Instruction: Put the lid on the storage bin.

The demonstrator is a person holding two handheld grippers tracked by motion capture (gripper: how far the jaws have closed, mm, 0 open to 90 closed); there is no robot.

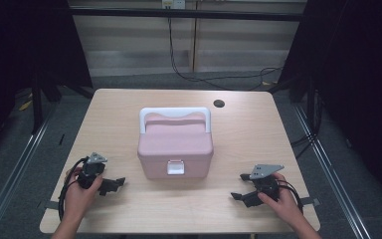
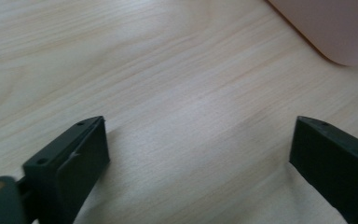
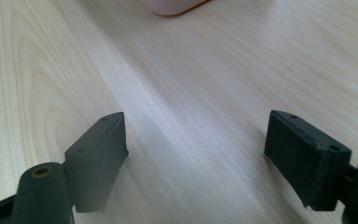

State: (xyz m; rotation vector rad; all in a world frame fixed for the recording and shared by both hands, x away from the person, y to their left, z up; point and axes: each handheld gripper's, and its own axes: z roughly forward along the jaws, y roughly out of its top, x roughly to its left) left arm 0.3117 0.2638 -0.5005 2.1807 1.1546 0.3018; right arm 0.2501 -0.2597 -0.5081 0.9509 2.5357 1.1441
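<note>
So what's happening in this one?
A person sits at a wooden table with a claw in each hand. A pink box with a white handle stands closed in the middle. The left claw and the right claw rest low on either side of it, both open, holding nothing and apart from the box.

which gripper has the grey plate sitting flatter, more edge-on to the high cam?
The right gripper, right of the pink box: its plate looks like a thin flat wedge. The left gripper shows its plate more face-on.

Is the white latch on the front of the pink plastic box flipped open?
No, the white latch lies flat against the closed pink plastic box.
</note>
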